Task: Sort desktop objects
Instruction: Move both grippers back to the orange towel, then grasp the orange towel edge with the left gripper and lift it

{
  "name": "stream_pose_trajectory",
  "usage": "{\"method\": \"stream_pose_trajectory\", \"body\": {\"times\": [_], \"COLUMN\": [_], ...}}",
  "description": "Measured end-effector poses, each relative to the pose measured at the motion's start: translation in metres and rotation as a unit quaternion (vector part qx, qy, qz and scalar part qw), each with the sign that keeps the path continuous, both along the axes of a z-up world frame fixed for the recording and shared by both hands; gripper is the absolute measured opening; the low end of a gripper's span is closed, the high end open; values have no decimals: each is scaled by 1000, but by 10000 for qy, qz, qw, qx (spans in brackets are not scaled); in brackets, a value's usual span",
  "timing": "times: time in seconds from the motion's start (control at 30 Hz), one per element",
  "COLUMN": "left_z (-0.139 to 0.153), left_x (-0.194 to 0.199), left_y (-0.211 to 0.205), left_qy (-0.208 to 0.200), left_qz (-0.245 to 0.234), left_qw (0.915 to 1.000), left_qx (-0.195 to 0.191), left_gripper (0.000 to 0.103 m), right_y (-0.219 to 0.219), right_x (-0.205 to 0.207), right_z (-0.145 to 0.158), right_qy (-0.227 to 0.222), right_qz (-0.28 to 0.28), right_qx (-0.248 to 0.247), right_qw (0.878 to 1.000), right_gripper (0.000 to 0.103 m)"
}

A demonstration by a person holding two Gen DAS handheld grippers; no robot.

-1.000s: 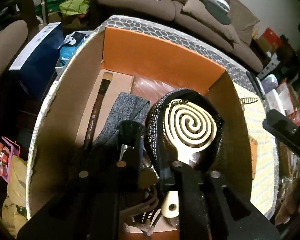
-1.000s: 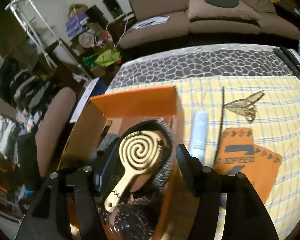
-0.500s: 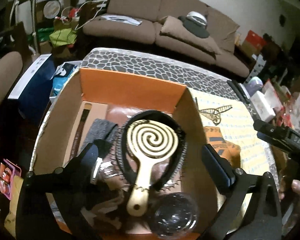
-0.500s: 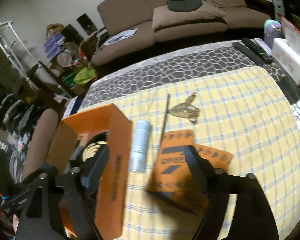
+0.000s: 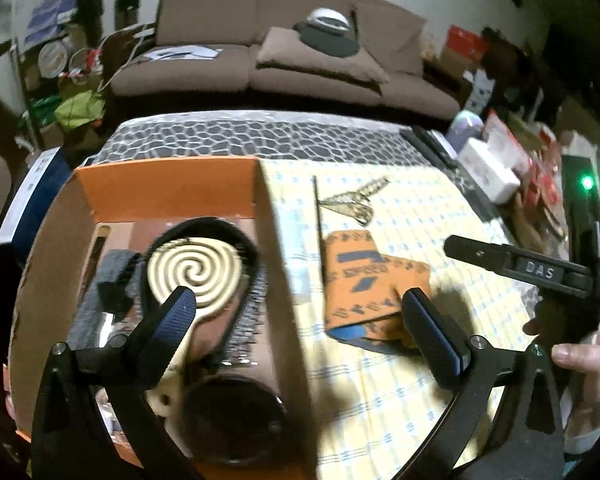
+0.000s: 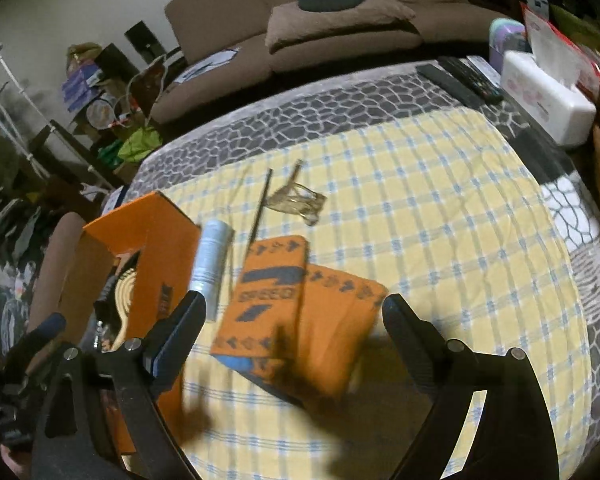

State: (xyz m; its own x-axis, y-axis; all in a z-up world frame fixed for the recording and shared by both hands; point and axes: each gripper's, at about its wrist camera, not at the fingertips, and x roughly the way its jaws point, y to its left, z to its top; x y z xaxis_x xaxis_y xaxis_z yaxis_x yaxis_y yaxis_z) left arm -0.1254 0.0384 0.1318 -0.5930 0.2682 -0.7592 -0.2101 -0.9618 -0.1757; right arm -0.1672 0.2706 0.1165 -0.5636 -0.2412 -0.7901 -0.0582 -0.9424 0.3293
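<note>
An orange cardboard box (image 5: 164,190) (image 6: 156,248) stands at the table's left and holds a cream spiral hairbrush (image 5: 194,268), a grey pouch (image 5: 100,296), a brown pencil (image 5: 96,252) and a round dark lid (image 5: 232,420). On the yellow checked cloth lie an orange packet (image 5: 364,280) (image 6: 284,308), a white tube (image 6: 212,260), a thin black stick (image 5: 319,224) (image 6: 260,208) and a gold hair clip (image 5: 356,204) (image 6: 300,200). My left gripper (image 5: 296,312) is open above the box's right wall. My right gripper (image 6: 292,320) is open over the orange packet.
A brown sofa (image 5: 284,52) stands behind the table. Remote controls (image 6: 460,78) and a white tissue box (image 6: 548,100) sit at the far right edge. Clutter and a chair back (image 6: 56,264) lie to the left. The right gripper also shows in the left wrist view (image 5: 540,272).
My left gripper has opened, let go of the hairbrush in the box, risen and swung right. My right gripper has moved right from the box to over the orange packet.
</note>
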Motion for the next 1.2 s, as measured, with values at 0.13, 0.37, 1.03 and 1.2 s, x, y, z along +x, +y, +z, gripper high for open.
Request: {"method": "stream_pose_trajectory", "body": {"times": [0.13, 0.37, 1.03, 1.2], "left_z": [-7, -28, -105, -116], "left_x": [-1, -3, -42, -45], "left_y": [38, 98, 133, 132], "left_qy": [-92, -159, -835, -948], "left_qz": [-208, -609, -410, -399], "left_qw": [9994, 9953, 9859, 9854], "left_qx": [-276, -737, -1393, -1356], "left_gripper": [103, 103, 82, 81], "right_y": [17, 46, 50, 41], "right_x": [1, 0, -13, -15], "right_z": [-12, -30, -87, -91], "right_qy": [-196, -445, -986, -990], "right_qz": [-178, -414, -550, -501], "right_qx": [-146, -559, -1465, -1341], "right_qw": [9995, 9966, 9827, 9847], "right_gripper": [92, 92, 53, 52]}}
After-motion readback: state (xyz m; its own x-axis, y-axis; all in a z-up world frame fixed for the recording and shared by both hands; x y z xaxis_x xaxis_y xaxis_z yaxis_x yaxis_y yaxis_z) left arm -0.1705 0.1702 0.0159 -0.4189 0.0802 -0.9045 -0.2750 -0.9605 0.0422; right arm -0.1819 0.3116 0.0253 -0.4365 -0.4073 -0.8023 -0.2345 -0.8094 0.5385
